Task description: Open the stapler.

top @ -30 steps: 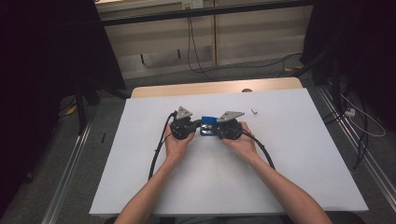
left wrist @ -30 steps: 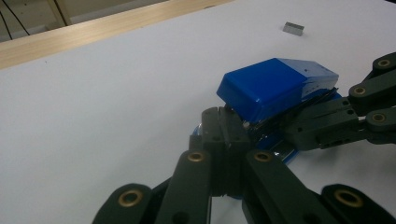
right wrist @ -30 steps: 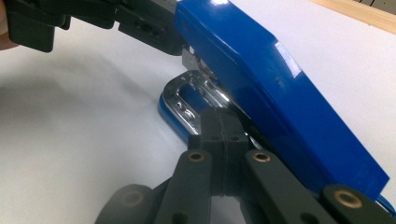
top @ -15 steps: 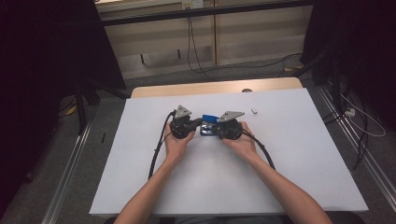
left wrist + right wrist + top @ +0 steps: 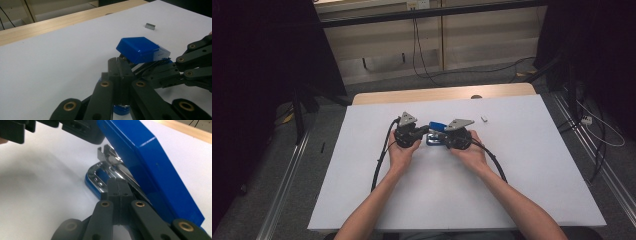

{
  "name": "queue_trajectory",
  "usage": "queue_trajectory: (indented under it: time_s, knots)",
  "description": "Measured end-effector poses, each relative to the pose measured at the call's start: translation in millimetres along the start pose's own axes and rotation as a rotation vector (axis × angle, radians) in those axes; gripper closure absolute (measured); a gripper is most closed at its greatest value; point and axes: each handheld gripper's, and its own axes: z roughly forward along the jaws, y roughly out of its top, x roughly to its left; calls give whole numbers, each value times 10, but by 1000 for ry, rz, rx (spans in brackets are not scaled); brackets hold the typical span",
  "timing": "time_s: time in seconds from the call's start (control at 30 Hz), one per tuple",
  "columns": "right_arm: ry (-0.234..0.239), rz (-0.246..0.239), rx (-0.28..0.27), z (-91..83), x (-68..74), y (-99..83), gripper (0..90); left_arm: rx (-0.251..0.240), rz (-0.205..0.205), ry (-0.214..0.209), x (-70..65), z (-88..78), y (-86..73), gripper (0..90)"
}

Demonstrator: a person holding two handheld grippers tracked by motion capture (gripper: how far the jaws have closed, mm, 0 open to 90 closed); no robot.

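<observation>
Blue plastic stapler (image 5: pixel 437 127) sits about mid-table on the white sheet (image 5: pixel 522 170), a bit toward the far side, right between the two hands, and it's hinged open, so the blue top cover (image 5: pixel 140 49) tilts up off the base. In the right gripper view you can see the shiny metal staple channel (image 5: pixel 111 157) sticking out under that cover, and the chrome anvil plate (image 5: pixel 98 176) on the blue base (image 5: pixel 91 186) lying flat on the sheet. The left gripper (image 5: pixel 424 131) comes in from the left side of the stapler, its black jaws pressed together; in its own view (image 5: pixel 119 65) the tips sit just below the raised cover, up against the stapler's inner metal part, though I can't really tell if they're pinching anything or just touching it. The right gripper (image 5: pixel 443 134) comes in from the other side, jaws also squeezed tight (image 5: pixel 117 185), tips right at the thin metal rail under the blue cover; same deal, can't say for sure it's clamped on it. Both hands rest low on the sheet, cables (image 5: pixel 379 167) looping back toward the person. There's also a little strip of staples (image 5: pixel 484 119) lying by itself further back and right of the stapler, well apart from it
</observation>
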Motion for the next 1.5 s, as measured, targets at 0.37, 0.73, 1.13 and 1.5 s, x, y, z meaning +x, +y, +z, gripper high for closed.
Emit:
queue_trajectory:
  time_s: [0.37,0.73,1.13,1.5]
  knots:
    - [-15,2,-80,-19,72,58,900,-6,1,-2,-11,-6,22,900]
    - [-35,7,-101,26,120,112,900,-12,-2,0,-22,-9,30,900]
    - [-88,16,-129,70,132,127,900,0,22,-15,-84,22,51,900]
    - [-95,8,-130,77,135,119,900,14,-8,-1,1,76,7,900]
